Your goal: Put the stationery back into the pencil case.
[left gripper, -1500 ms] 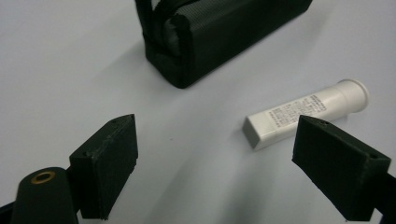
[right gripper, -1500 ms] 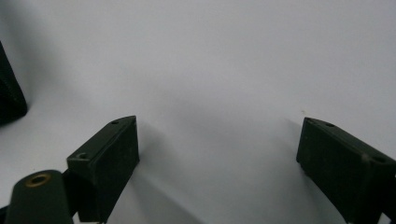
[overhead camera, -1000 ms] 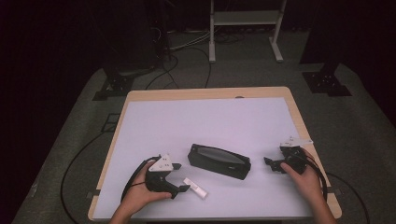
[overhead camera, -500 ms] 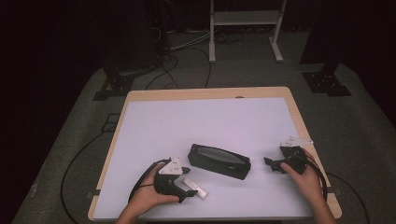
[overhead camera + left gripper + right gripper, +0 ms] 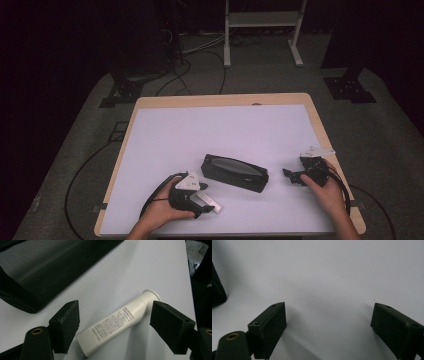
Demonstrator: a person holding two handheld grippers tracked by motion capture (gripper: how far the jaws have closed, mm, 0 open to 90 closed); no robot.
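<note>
Table (image 5: 220, 125) white-topped (wooden rim), dark room.

White tube (image 5: 120, 321) between spread claw (image 5: 113, 326) jaws

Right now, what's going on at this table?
A person holds a tool in each hand at a white table. The left tool is open, its jaws on either side of a white tube that lies flat on the table, not yet gripped. A black mesh pouch lies near the middle, just beyond the tube. The right tool is open too, above bare tabletop to the right of the pouch, holding nothing.
</note>
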